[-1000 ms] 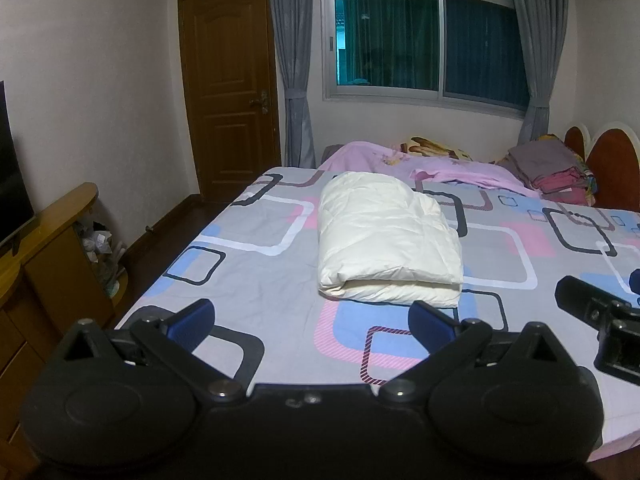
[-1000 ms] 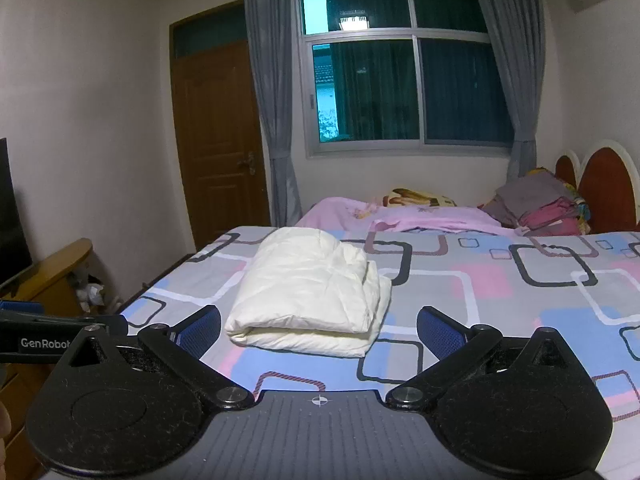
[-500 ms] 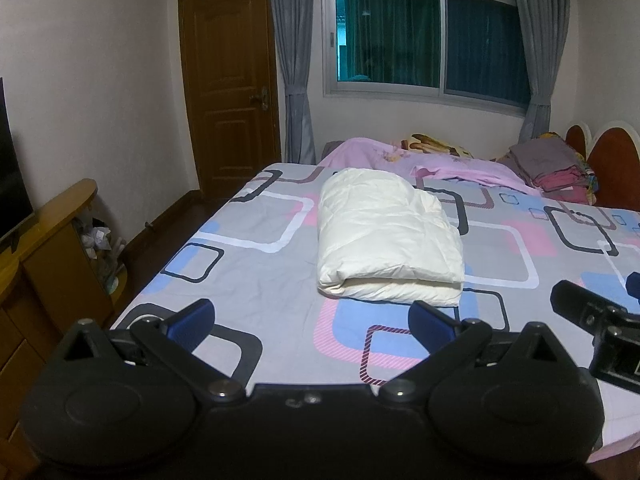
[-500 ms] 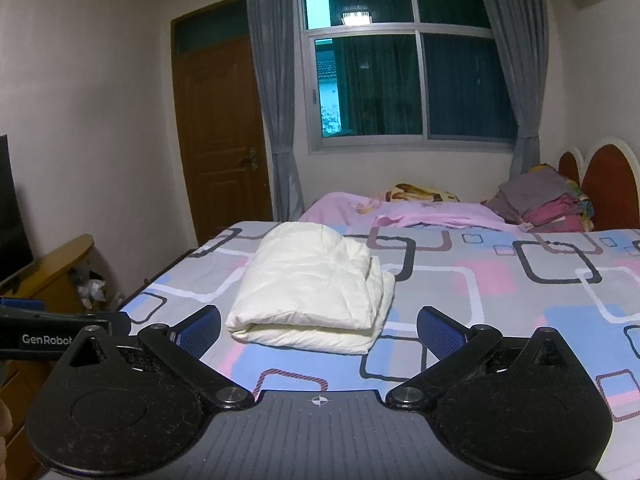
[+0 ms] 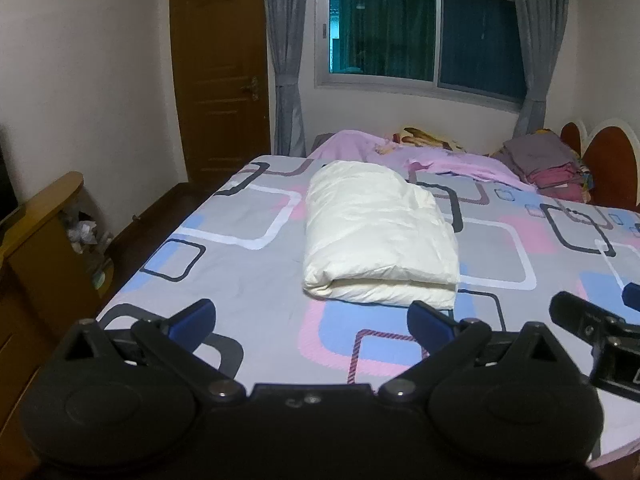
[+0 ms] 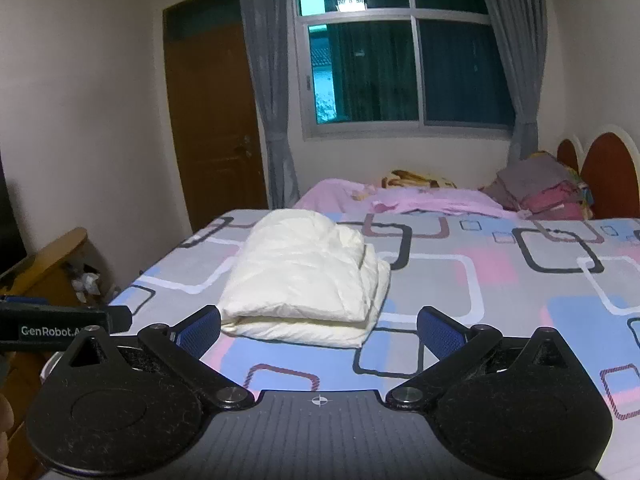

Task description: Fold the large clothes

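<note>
A cream puffy garment lies folded into a thick rectangle on the patterned bed sheet; it also shows in the right wrist view. My left gripper is open and empty, held above the bed's near edge, short of the bundle. My right gripper is open and empty, also just short of the bundle's near fold. The right gripper's side shows in the left wrist view, and the left one in the right wrist view.
A pink cloth and a stack of folded clothes lie at the far side by the red headboard. A wooden cabinet stands left of the bed. A door and window are behind.
Both grippers have shifted slightly, tilting a little toward the bed; the bundle has not moved and both stay open.
</note>
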Available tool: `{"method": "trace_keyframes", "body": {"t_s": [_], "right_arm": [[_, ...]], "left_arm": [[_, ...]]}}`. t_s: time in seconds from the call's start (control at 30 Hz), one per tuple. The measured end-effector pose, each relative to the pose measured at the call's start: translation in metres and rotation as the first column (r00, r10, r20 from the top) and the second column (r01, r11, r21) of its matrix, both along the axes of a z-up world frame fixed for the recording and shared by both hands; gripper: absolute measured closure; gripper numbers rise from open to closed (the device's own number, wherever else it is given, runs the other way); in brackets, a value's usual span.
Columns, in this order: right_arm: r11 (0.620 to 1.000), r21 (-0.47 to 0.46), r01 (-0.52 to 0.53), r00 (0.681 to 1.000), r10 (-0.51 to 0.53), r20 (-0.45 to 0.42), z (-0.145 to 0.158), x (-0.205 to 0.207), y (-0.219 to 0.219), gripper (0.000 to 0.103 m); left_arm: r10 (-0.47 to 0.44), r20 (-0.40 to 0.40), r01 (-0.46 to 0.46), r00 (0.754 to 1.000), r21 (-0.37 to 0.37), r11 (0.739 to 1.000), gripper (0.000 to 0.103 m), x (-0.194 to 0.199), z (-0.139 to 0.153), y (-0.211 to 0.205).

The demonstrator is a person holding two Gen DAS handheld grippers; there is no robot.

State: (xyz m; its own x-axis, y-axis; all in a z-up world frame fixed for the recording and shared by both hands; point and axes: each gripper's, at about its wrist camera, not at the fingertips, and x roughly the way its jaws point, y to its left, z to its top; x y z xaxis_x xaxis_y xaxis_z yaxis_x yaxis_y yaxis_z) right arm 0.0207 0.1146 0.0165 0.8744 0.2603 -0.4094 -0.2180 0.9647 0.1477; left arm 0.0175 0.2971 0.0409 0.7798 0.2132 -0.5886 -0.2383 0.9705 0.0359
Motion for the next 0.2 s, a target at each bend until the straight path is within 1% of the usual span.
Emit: {"method": "trace_keyframes", "body": {"t_s": [0.1, 0.17, 0.2], "right_arm": [[1.000, 0.000, 0.014, 1.000, -0.014, -0.024, -0.007, 0.015, -0.004, 0.000], [1.000, 0.000, 0.028, 0.999, -0.028, -0.046, -0.014, 0.027, -0.008, 0.000], [0.999, 0.000, 0.034, 0.998, -0.034, -0.058, -0.018, 0.033, -0.010, 0.000]], "left_arm": [[0.004, -0.011, -0.004, 1.000, 0.001, 1.000, 0.004, 0.017, -0.007, 0.000], [0.001, -0.028, -0.001, 1.000, -0.005, 1.000, 0.000, 0.032, -0.013, 0.003], [0.004, -0.039, -0.004, 0.999, -0.013, 1.000, 0.000, 0.039, -0.016, 0.005]]}}
